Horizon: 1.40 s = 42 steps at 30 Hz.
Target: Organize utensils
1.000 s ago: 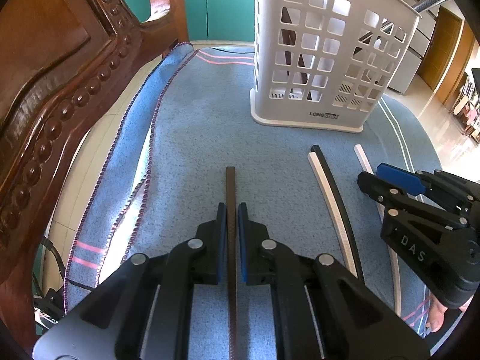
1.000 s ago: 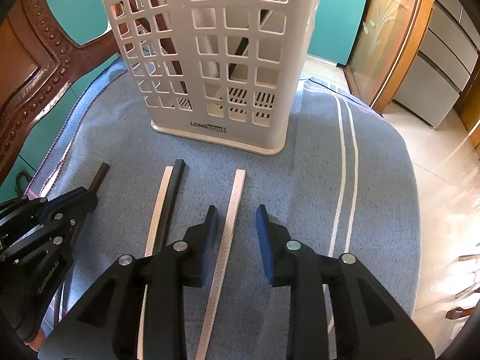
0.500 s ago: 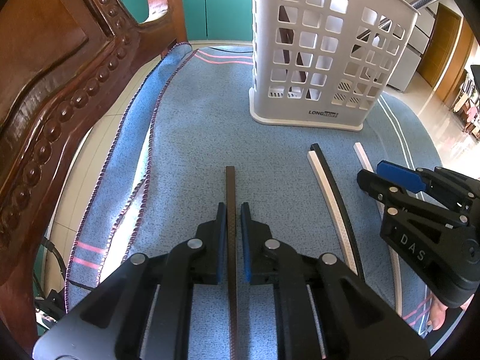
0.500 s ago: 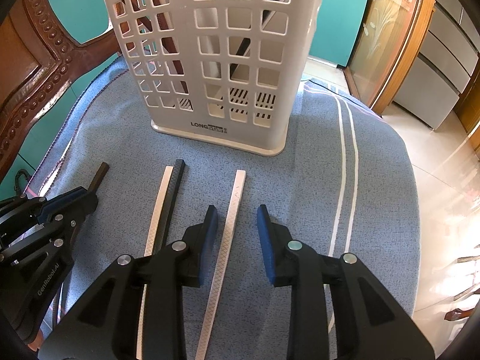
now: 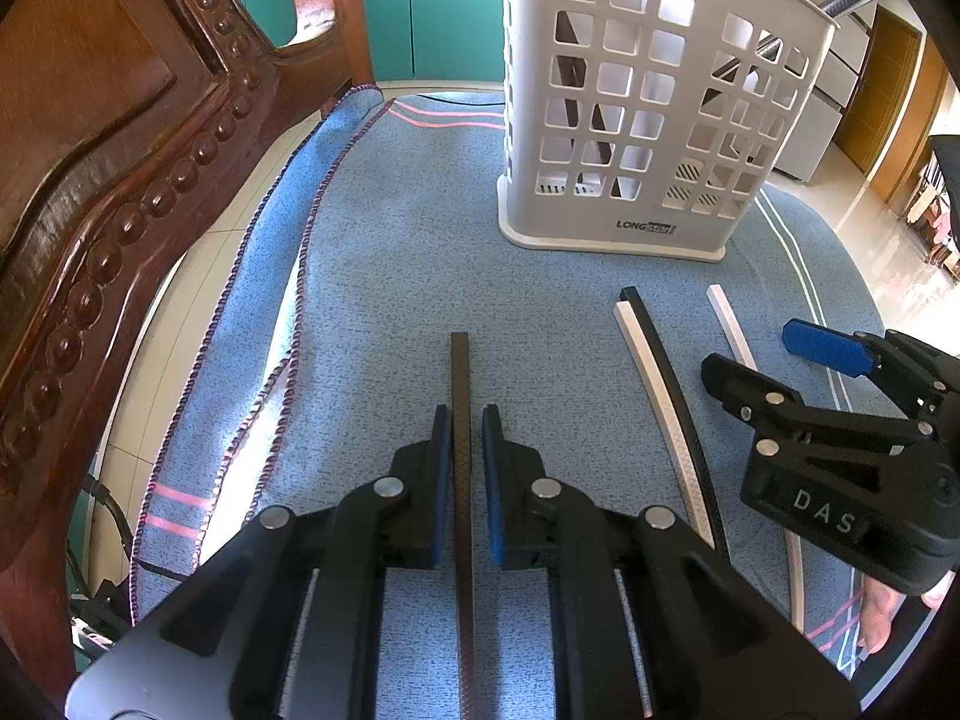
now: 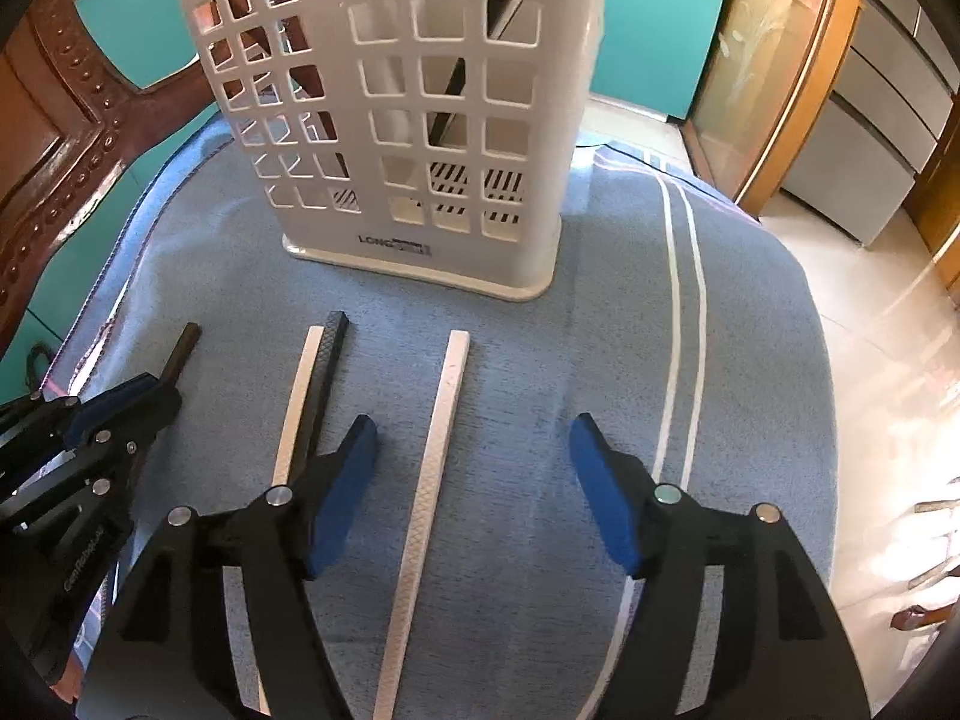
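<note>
A dark stick [image 5: 460, 372] lies flat on the blue cloth. My left gripper [image 5: 462, 414] is shut on it, with only a sliver of gap at the right pad. To its right a white stick [image 5: 645, 372] and a black stick [image 5: 666, 360] lie side by side. Another white stick [image 6: 441, 420] lies alone between the jaws of my right gripper [image 6: 471, 426]. Those jaws are opening and neither pad touches it. The white slotted basket [image 6: 390, 120] stands behind the sticks, with a few sticks leaning inside. In the right wrist view my left gripper [image 6: 159, 393] is at the lower left.
A carved wooden chair back [image 5: 90, 180] rises close on the left. The blue cloth [image 5: 390, 240] covers a rounded table whose edge [image 6: 822, 420] drops to the tiled floor on the right. Teal cabinets [image 5: 444, 0] stand behind.
The right jaws have spread wide apart around the lone white stick. The left pads have eased a hair on the dark stick. Neither hand has moved, and no stick has shifted.
</note>
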Each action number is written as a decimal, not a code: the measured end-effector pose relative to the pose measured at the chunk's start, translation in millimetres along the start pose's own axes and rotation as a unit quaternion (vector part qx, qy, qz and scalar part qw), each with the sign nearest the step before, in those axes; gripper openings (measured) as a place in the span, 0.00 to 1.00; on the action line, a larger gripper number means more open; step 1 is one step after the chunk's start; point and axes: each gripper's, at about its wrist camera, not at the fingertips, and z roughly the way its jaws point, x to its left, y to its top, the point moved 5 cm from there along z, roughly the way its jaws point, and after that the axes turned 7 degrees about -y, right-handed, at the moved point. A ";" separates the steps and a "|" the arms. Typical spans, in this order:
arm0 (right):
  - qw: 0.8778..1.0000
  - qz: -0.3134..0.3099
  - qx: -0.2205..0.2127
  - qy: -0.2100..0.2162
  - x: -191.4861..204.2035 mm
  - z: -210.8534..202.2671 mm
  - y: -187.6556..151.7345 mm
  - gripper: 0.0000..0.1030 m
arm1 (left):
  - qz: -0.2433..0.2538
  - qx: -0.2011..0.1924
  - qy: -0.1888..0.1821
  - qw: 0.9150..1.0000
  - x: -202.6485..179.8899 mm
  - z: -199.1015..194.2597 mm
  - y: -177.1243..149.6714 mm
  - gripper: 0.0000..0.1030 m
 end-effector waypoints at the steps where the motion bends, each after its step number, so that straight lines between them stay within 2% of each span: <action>1: 1.000 0.001 -0.002 0.000 0.0 -0.2 -0.4 0.65 | 0.000 0.000 0.000 1.000 0.2 0.1 0.0 0.11; 4: 1.000 0.002 -0.003 0.002 -0.1 -0.6 0.4 0.63 | 0.000 0.000 -0.001 1.000 0.3 0.1 0.1 0.12; 7: 1.000 -0.002 -0.005 0.006 1.8 -1.8 1.1 0.54 | 0.000 0.000 -0.001 1.000 -0.2 -0.1 0.0 0.12; 9: 1.000 -0.005 -0.008 0.008 5.1 -4.5 1.1 0.38 | -0.001 0.000 -0.001 1.000 -0.5 -0.1 -0.3 0.12; 10: 1.000 -0.005 -0.009 0.009 6.5 -5.8 1.2 0.33 | 0.000 0.000 0.000 1.000 -0.3 -0.1 -0.3 0.12; 12: 1.000 -0.005 -0.010 0.015 7.9 -7.4 1.4 0.13 | -0.002 0.000 -0.001 1.000 -0.2 -0.2 -0.5 0.12; 13: 1.000 -0.005 -0.009 0.018 9.7 -8.5 1.7 0.10 | -0.002 -0.001 -0.002 1.000 -0.1 -0.3 -0.6 0.11; 16: 1.000 -0.004 -0.010 0.023 11.2 -10.3 2.3 0.08 | -0.005 -0.003 -0.005 1.000 0.5 -1.1 -1.1 0.07; 20: 0.999 0.011 -0.022 0.045 8.3 -17.6 6.9 0.06 | -0.011 -0.023 -0.015 1.000 3.8 -10.0 2.5 0.07; 31: 0.986 0.020 -0.130 0.099 -11.9 -101.1 30.1 0.06 | -0.011 -0.076 -0.039 0.996 1.3 -45.1 11.3 0.07; 37: 0.970 0.043 -0.199 0.133 -33.6 -165.1 47.3 0.06 | -0.012 -0.086 -0.045 0.995 -3.1 -54.0 12.1 0.07; 42: 0.947 0.076 -0.271 0.154 -54.2 -218.4 71.7 0.06 | -0.020 -0.089 -0.045 0.995 1.7 -54.6 12.5 0.07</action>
